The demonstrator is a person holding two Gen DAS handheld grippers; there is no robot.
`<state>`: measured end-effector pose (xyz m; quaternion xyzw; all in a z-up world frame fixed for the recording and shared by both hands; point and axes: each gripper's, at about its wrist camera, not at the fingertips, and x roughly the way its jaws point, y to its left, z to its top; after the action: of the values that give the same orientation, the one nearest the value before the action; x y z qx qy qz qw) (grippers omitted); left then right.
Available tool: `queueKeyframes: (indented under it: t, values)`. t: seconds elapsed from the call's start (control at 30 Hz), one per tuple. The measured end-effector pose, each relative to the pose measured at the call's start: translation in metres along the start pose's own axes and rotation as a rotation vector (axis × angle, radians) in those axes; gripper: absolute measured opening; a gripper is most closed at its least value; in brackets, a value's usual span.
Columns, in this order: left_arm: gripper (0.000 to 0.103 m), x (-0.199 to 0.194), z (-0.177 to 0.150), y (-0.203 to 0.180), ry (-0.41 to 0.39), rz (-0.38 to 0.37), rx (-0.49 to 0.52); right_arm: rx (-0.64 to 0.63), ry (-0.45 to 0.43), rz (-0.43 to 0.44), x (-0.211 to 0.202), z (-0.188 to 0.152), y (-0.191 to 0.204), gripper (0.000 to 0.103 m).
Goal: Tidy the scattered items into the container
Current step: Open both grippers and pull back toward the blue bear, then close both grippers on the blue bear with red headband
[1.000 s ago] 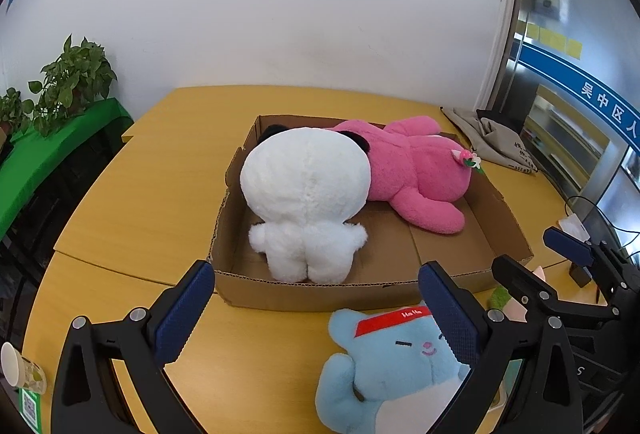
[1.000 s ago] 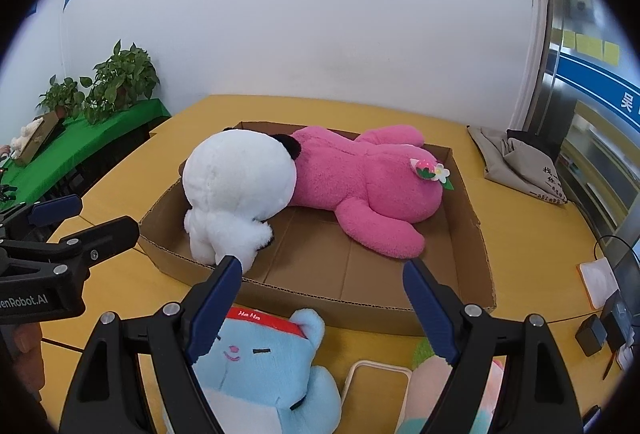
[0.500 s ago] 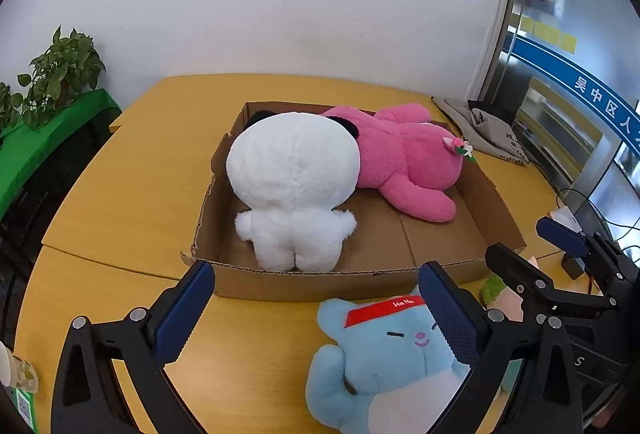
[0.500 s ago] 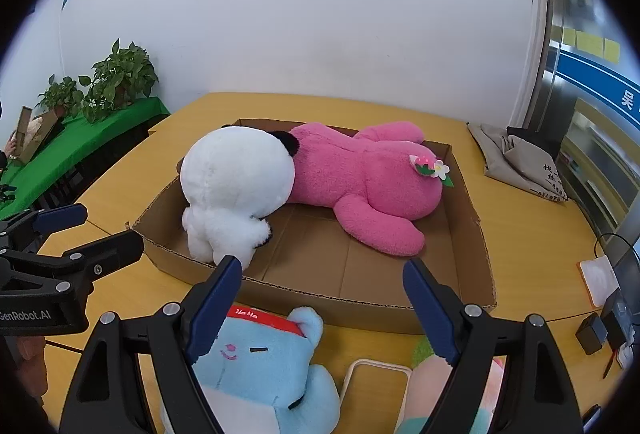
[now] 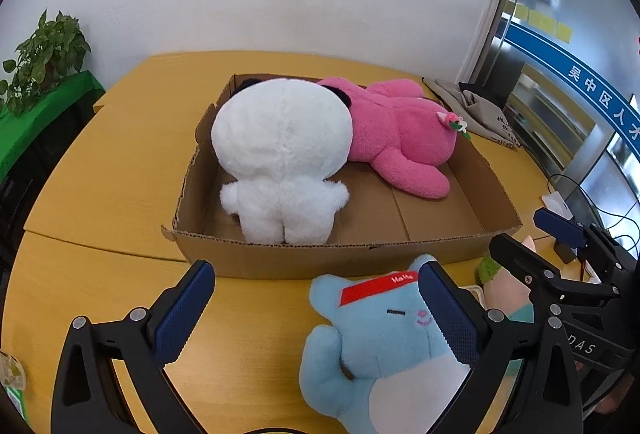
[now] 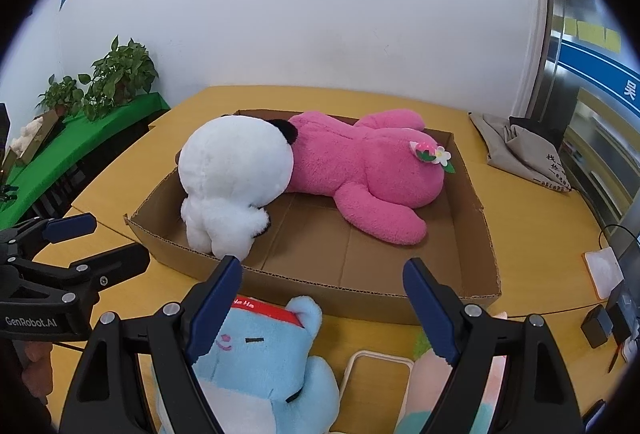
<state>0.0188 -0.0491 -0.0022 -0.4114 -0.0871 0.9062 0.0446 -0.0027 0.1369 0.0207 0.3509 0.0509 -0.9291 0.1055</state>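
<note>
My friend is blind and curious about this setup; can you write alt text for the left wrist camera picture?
An open left gripper hovers over a yellow table beside a blue plush cat lying in front of a shallow cardboard box. Inside the box lie a white plush and a pink plush; the right gripper shows at right.

Corrugated matt cardboard box (image 5: 280, 266), fluffy pink plush (image 5: 400, 130), smooth wooden table (image 5: 120, 154)

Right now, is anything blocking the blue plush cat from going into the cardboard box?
Only the low front wall of the brown cardboard box stands between it and the light blue plush cat. Behind that wall, bare floor shows right of the white plush toy, in front of the pink plush toy.
</note>
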Motion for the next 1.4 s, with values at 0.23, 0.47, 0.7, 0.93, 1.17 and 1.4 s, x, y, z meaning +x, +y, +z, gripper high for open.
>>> queueKeyframes:
  t: [0.23,0.47,0.7,0.93,1.17,1.4]
  values:
    - [0.103,0.028,-0.036,0.028,0.135,-0.060,-0.046,-0.002,0.137,0.029,0.019,-0.041,-0.007,0.083]
    - [0.094,0.055,-0.060,0.035,0.239,-0.137,-0.066,0.026,0.267,0.034,0.044,-0.071,-0.022,0.081]
    - [0.042,0.082,-0.075,0.028,0.323,-0.230,-0.069,0.002,0.338,0.039,0.057,-0.092,-0.026,0.071]
    - [0.027,0.077,-0.076,0.026,0.336,-0.241,-0.044,0.012,0.365,0.128,0.062,-0.090,-0.014,0.055]
    - [0.023,0.059,-0.071,0.009,0.278,-0.201,0.035,0.007,0.386,0.192,0.067,-0.101,-0.007,0.025]
    - [0.021,0.006,-0.040,-0.010,0.133,-0.192,0.110,0.034,0.270,0.201,0.040,-0.086,-0.013,0.019]
